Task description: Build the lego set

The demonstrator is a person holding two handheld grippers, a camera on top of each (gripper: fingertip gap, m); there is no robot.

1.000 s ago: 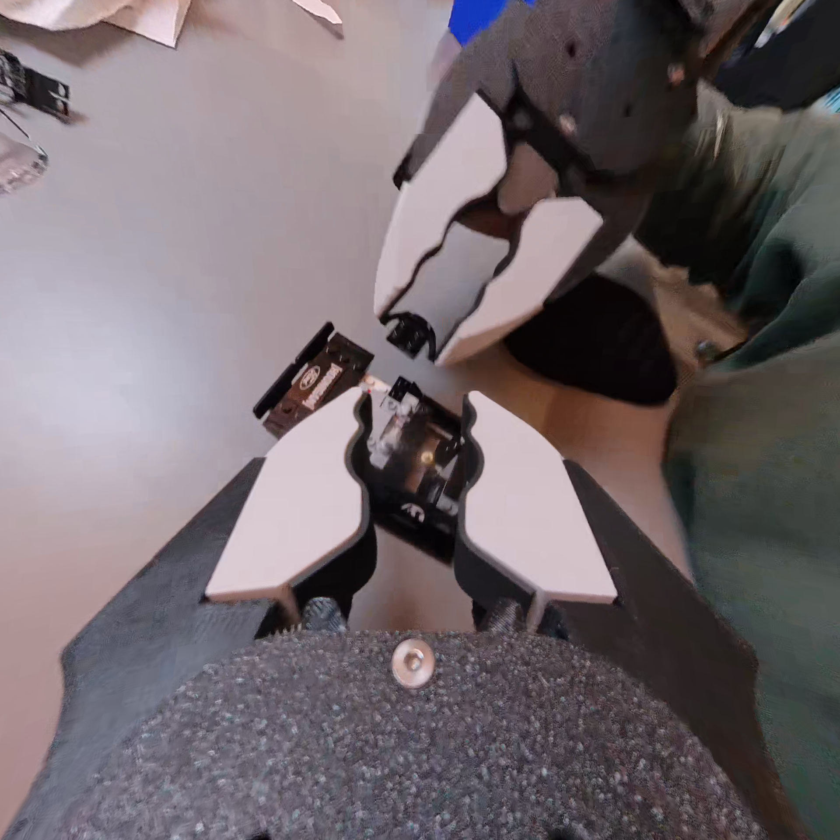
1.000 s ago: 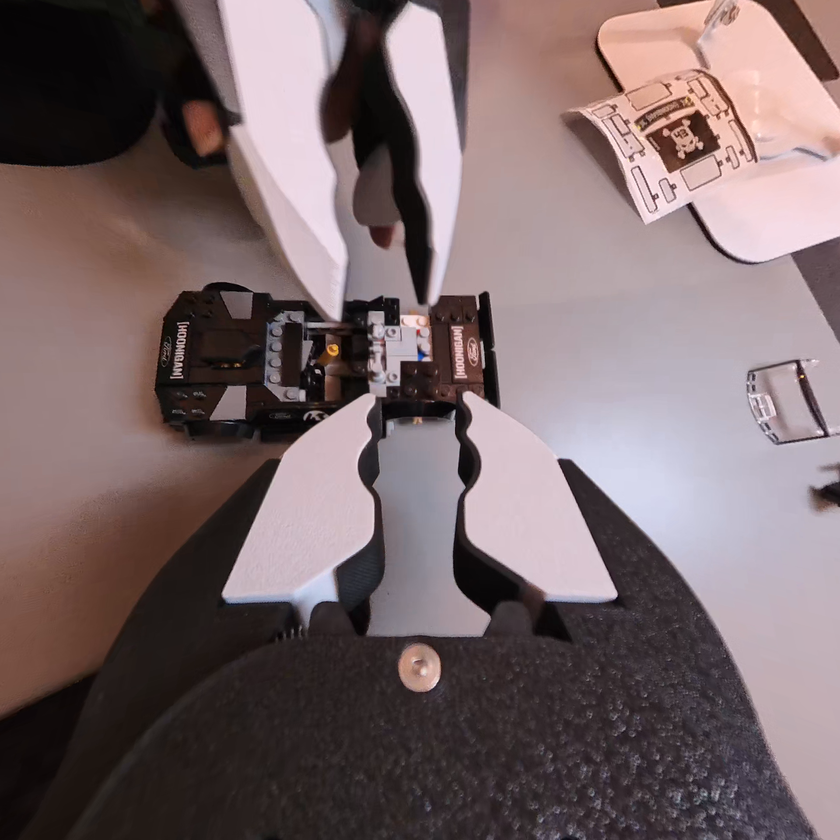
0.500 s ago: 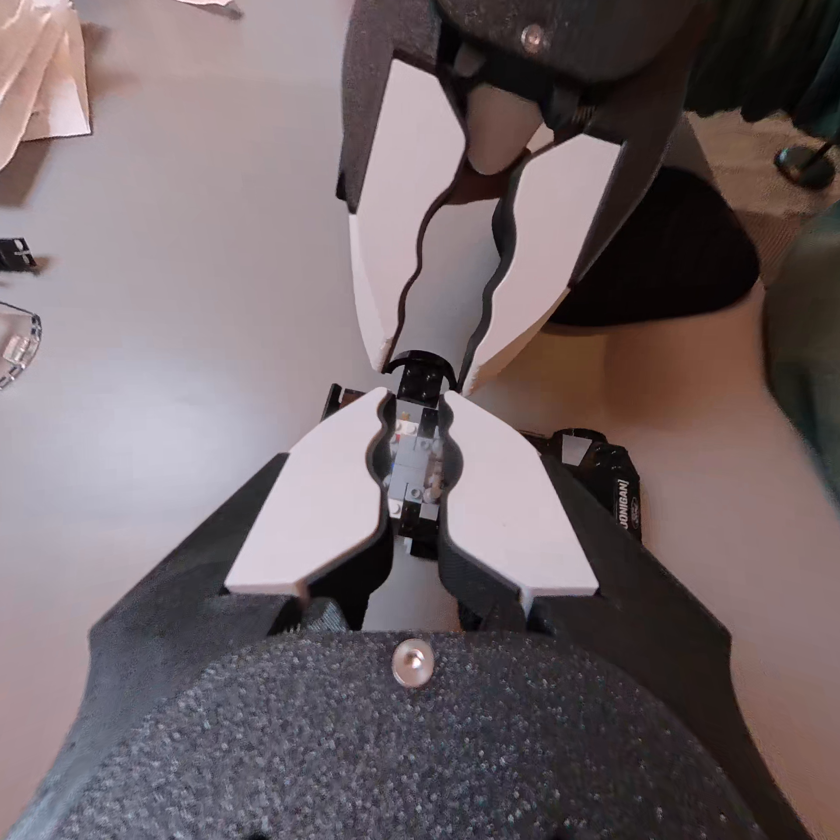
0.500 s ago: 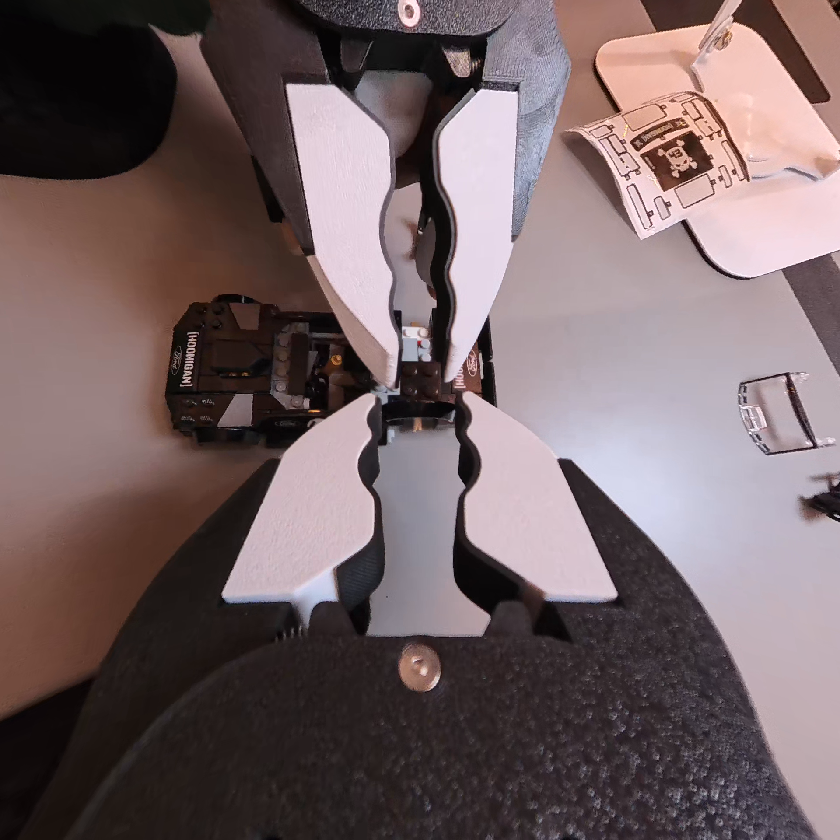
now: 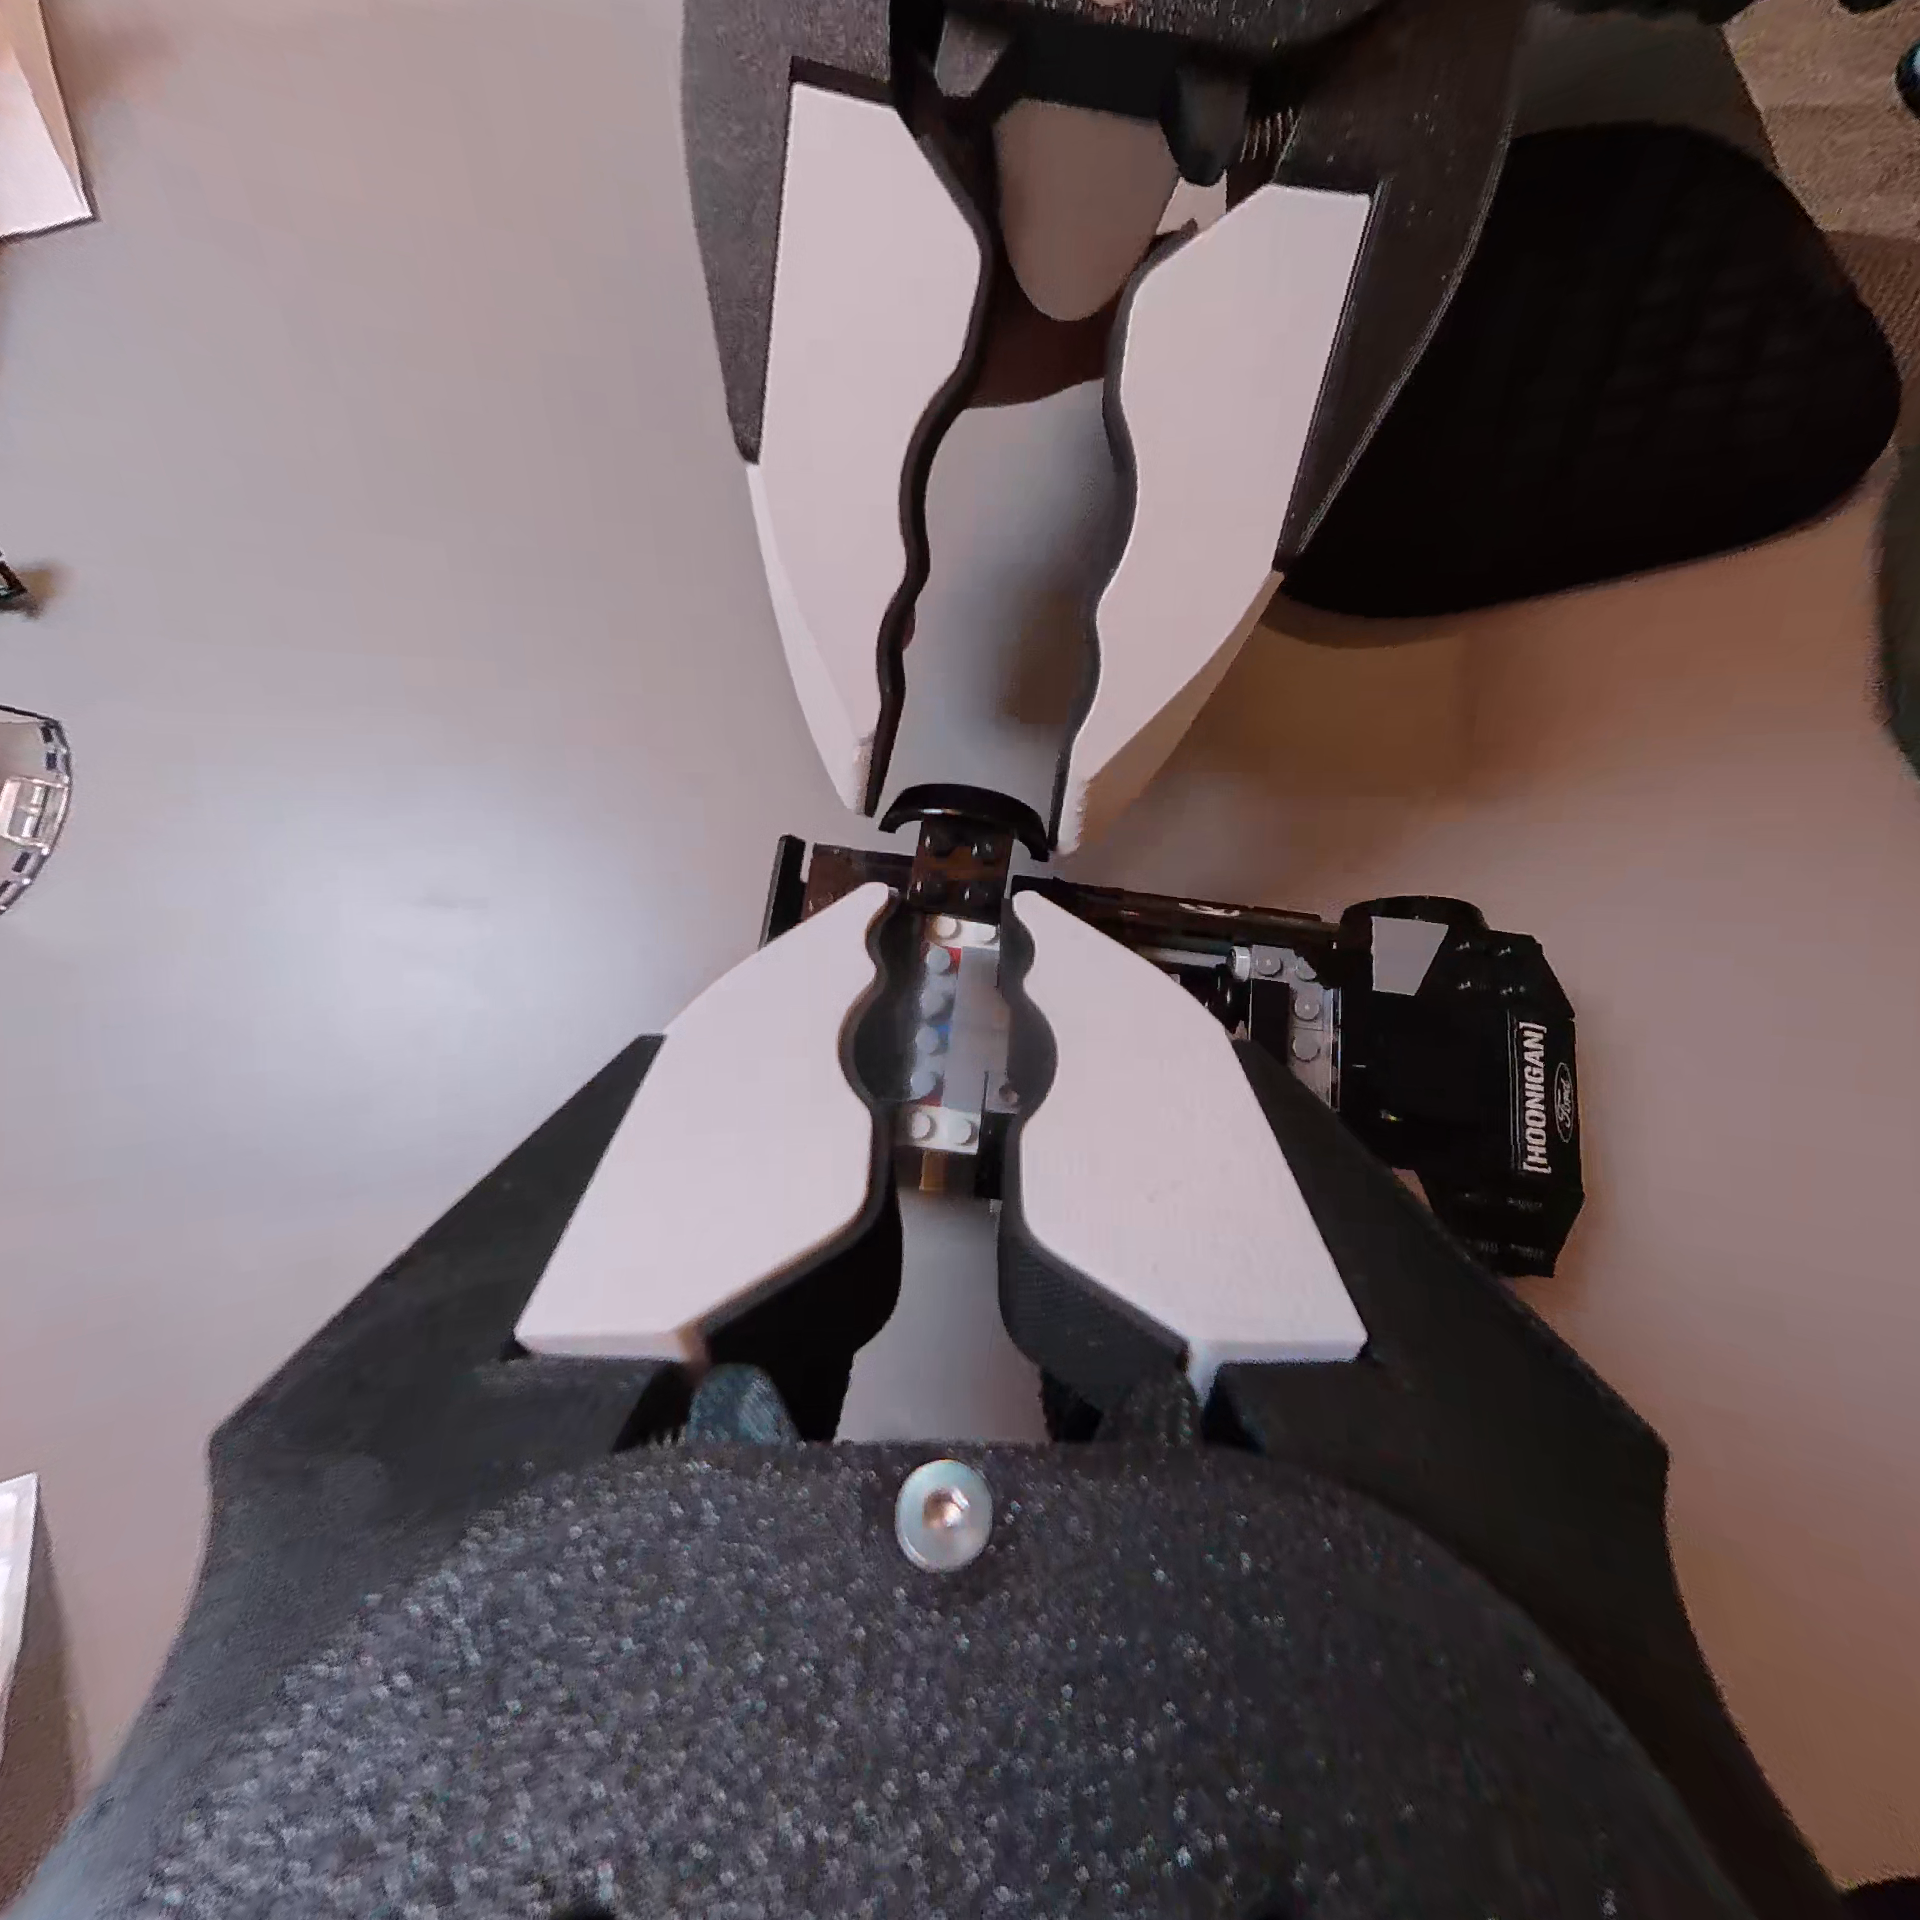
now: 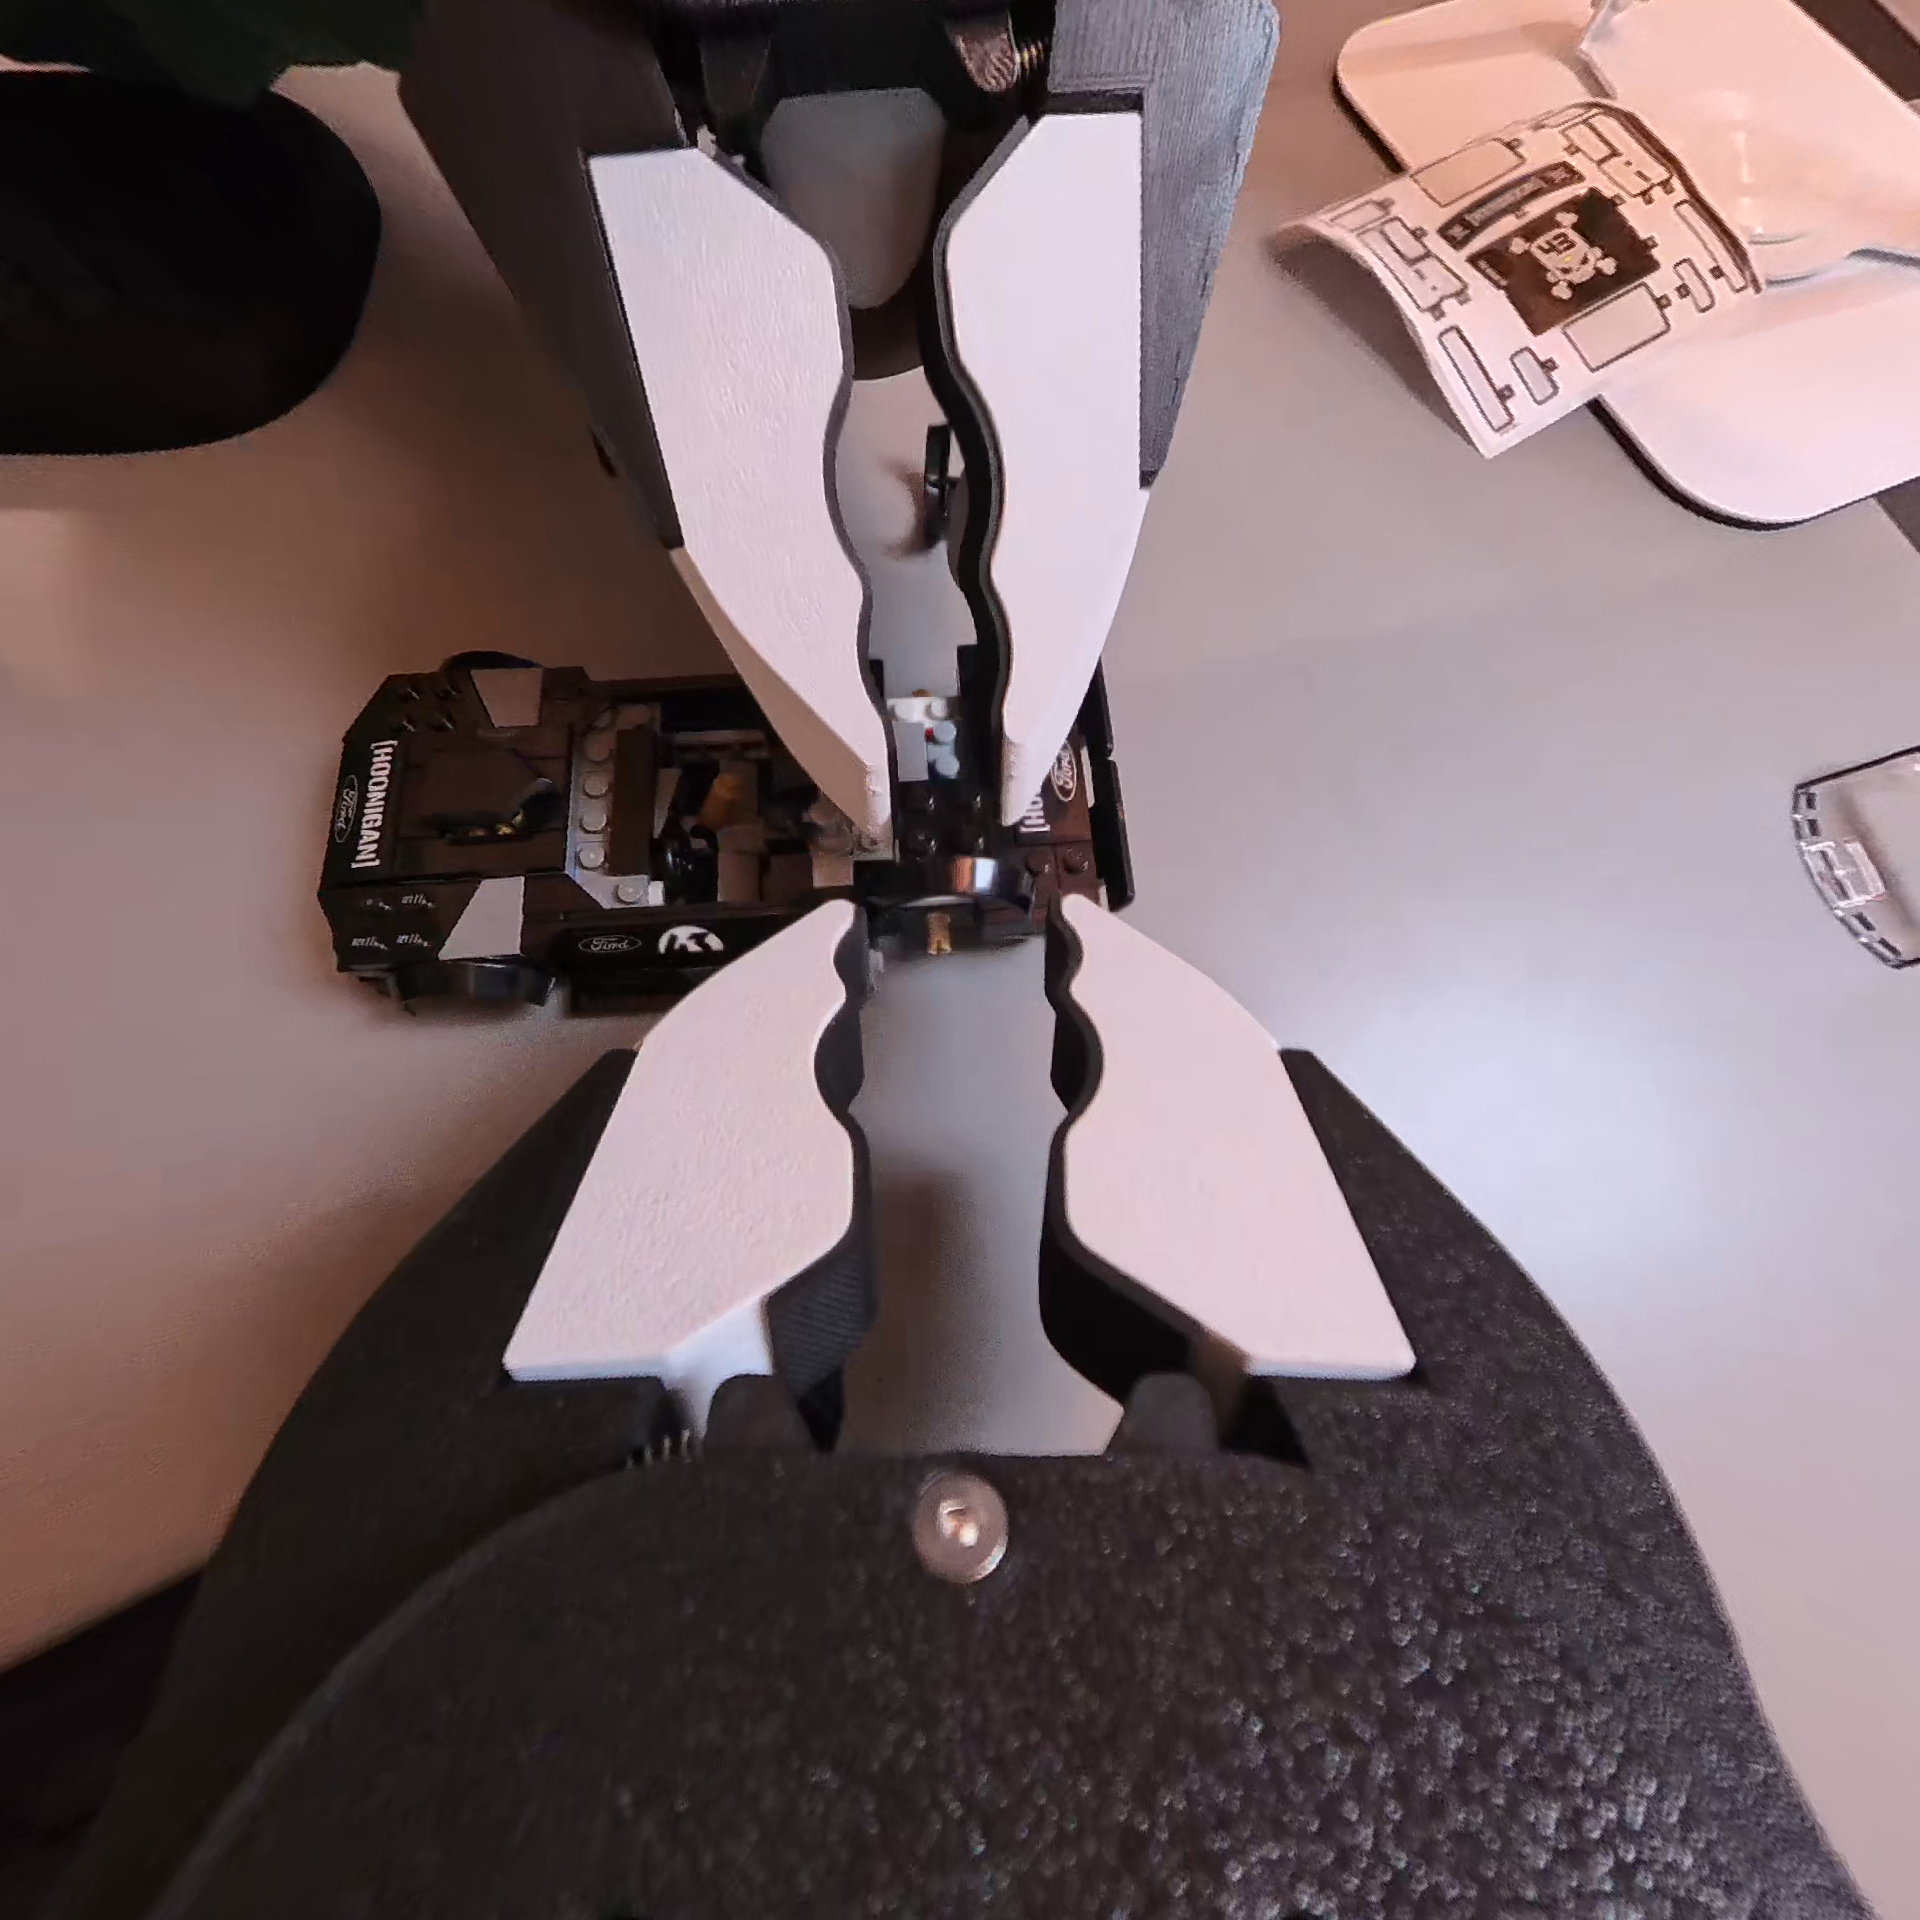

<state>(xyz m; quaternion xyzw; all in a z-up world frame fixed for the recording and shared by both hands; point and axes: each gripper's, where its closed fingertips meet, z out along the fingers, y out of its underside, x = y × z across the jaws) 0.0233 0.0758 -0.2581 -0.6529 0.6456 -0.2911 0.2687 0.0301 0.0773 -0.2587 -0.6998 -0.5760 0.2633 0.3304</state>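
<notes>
In the left wrist view the left tongs straddle the rear of the black lego car, pinching its body across the width; the car lies flat on the table, long axis running crosswise to both tongs; just beyond, tip to tip, the right tongs pinch a small black arched piece at the car's far edge, right over the rear wheel spot; pressing it down looks like the coming move.

Soft even light, faint shadows, wide-angle bending, blurred edges
</notes>
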